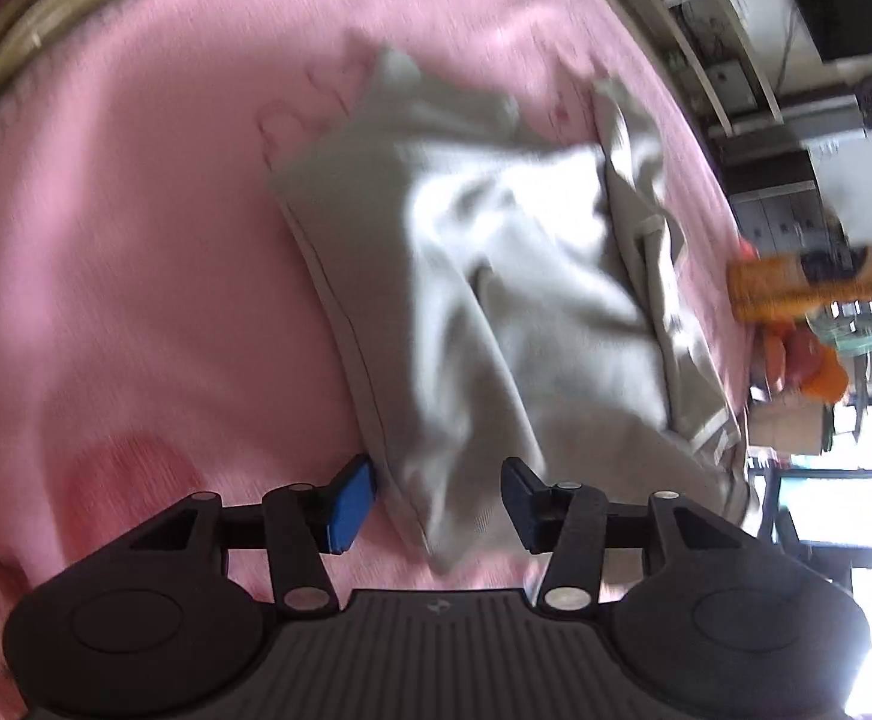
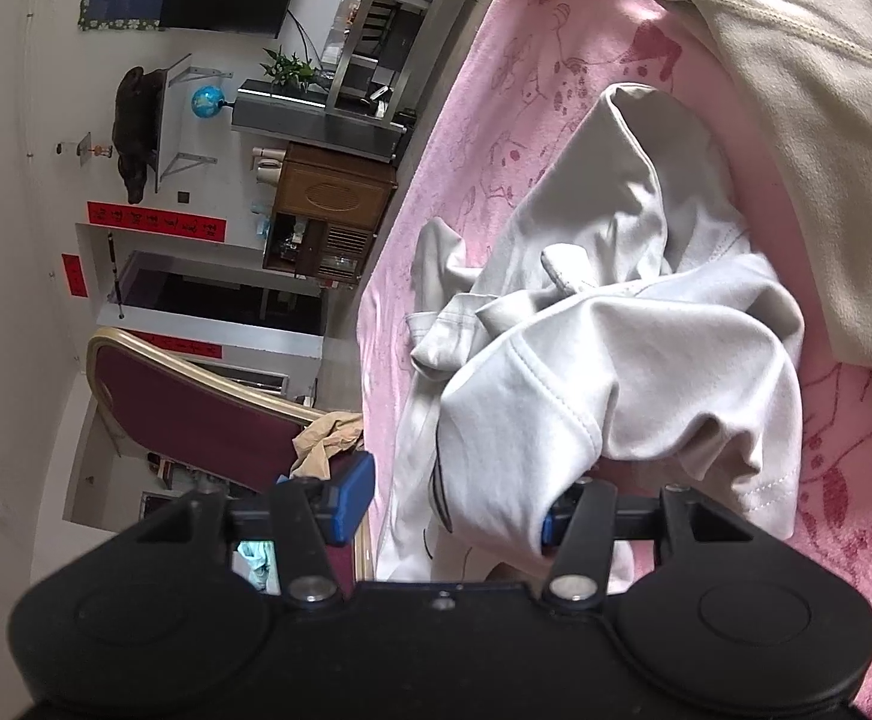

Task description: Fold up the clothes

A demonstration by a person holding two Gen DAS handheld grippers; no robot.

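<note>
Left wrist view: steeply downward, close over the pink patterned bedcover (image 1: 136, 240). Right wrist view: shallower, toward the room. Both views share the bedcover (image 2: 844, 510).

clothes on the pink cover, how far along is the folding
Early. Nothing clearly folded: the beige garment lies partly flattened on the pink cover, its corner between the open left gripper, unpinched. The white garment is a crumpled heap draped over one finger of the right gripper, jaws apart. Both remain to fold.

Left gripper (image 1: 436, 507): matte black housing, ribbed centre plate, two round side caps, silver pivot screws, blue finger pads (image 1: 349, 507). Right gripper (image 2: 454, 504): the same build is seen.
</note>
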